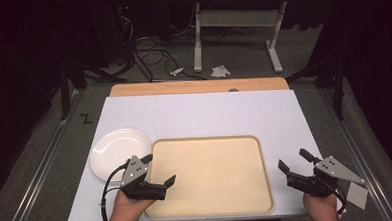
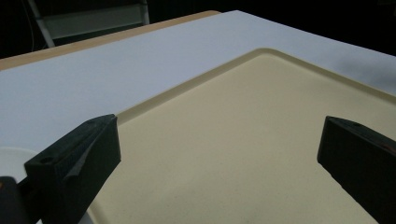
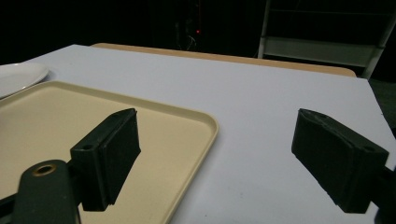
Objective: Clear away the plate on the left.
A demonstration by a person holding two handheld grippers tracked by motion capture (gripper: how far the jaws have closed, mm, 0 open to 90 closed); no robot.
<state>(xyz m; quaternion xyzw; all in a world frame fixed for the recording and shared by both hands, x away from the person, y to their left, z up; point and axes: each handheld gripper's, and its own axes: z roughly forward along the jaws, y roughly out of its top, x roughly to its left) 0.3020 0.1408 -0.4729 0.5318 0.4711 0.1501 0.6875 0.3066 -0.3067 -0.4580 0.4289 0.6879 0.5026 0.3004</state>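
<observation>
I see the table point(image 1: 199, 115) first, its top covered white with a strip of bare wood along the far edge. On its near half lies a wide beige tray point(image 1: 209, 175), shallow-rimmed and bare inside. A white plate point(image 1: 116, 149) sits just beside the tray's left edge, a little farther back on the white surface.

My left gripper point(image 1: 159, 170) hangs over the tray's near left corner, held in the left hand point(image 1: 124, 209) that comes in from the bottom edge. Its jaws stand wide apart with nothing between them; in the left gripper view they frame the tray's bare floor point(image 2: 243, 140), and a sliver of the plate point(image 2: 11, 158) peeks in at the lower left.

My right gripper point(image 1: 294, 162) hovers over the white surface just off the tray's right edge, held in the right hand point(image 1: 321, 207). Its jaws are likewise spread and hold nothing. In the right gripper view one jaw lies over the tray's corner point(image 3: 205, 122), the other over the white tabletop point(image 3: 261, 102), with the plate point(image 3: 18, 74) far off at the left.
</observation>
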